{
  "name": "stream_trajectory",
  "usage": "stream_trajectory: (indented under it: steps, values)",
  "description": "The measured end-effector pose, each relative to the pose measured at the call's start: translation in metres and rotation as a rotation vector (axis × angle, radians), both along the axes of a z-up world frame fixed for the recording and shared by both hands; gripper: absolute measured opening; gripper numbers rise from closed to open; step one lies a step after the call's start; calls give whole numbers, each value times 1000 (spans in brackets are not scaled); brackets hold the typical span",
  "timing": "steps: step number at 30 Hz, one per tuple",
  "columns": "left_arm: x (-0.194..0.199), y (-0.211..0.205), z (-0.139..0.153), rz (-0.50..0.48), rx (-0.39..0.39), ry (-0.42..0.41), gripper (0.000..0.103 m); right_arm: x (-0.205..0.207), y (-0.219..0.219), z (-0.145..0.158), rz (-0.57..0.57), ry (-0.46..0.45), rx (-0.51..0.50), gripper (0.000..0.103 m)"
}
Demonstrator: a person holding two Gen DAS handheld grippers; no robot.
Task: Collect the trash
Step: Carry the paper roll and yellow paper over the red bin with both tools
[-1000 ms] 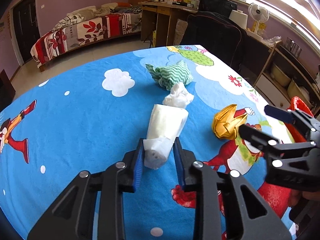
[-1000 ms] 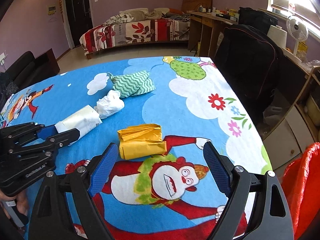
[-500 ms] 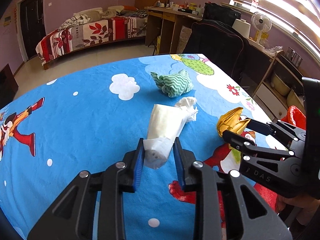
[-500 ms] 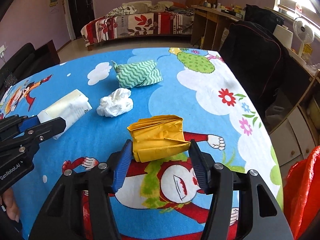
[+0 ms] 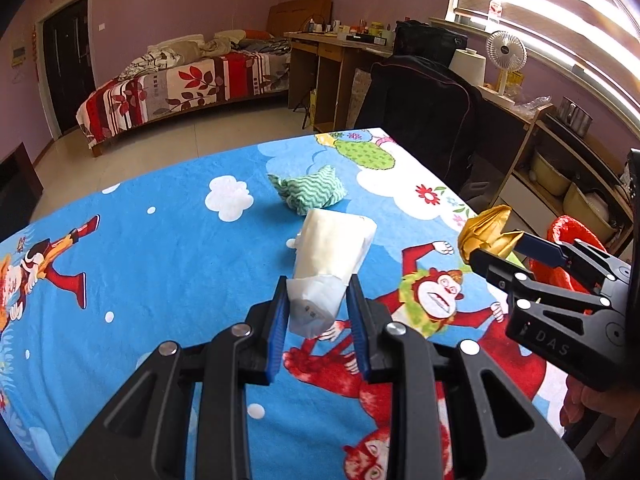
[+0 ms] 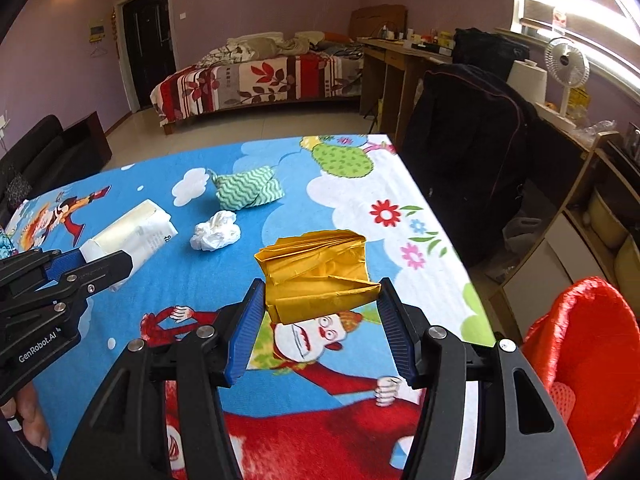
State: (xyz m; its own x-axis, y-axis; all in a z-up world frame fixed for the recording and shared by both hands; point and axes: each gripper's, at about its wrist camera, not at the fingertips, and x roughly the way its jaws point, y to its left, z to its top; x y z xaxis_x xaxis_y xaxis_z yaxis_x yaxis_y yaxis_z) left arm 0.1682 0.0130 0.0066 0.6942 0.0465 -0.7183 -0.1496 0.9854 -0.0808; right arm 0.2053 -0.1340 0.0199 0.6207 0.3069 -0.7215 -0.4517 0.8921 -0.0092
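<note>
Plainly mid-collection, with both claws loaded and raised off the blue cartoon-print tablecloth (image 6: 168,292). Off the table's right edge, just beside it and below: a red mesh trash bag (image 6: 592,344), mouth open, likely the drop point.

Right gripper (image 6: 320,320): jaws closed partway, blue pads pressing both ends of a folded yellow paper packet (image 6: 316,272), held clear of the cloth. Left gripper (image 5: 316,316): jaws at their narrowest, clamped on the near end of a cream-and-white paper packet (image 5: 330,256), most of it sticking out forward beyond the pads.

Still lying on the cloth, well apart from either claw: a crumpled green zigzag-patterned cloth (image 6: 248,188) and, just beside it, a small crumpled white tissue (image 6: 216,236).

Risks from here, as a judgement:
- Pinched only at its tail, so a quick swing toward the bag could let the cream packet droop, twist, or slide free.
- Loose springy folds in the yellow packet, so possible slipping out between the pads.
- Two claws close together near one bag mouth: a bump, or a drop onto the floor beside the bag.
</note>
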Motion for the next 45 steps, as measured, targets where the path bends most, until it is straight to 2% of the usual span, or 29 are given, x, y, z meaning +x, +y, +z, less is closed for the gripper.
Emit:
stream_trajectory:
  steps: [12, 25, 45]
  values:
    - [-18, -51, 27, -32, 42, -39, 28, -23, -49, 26, -45, -53, 27, 54]
    - [-27, -104, 45, -88, 79, -71, 28, -37, -102, 42, -106, -87, 51, 54]
    - [-18, -177, 53, -211, 97, -88, 28, -47, -179, 52, -210, -115, 58, 54]
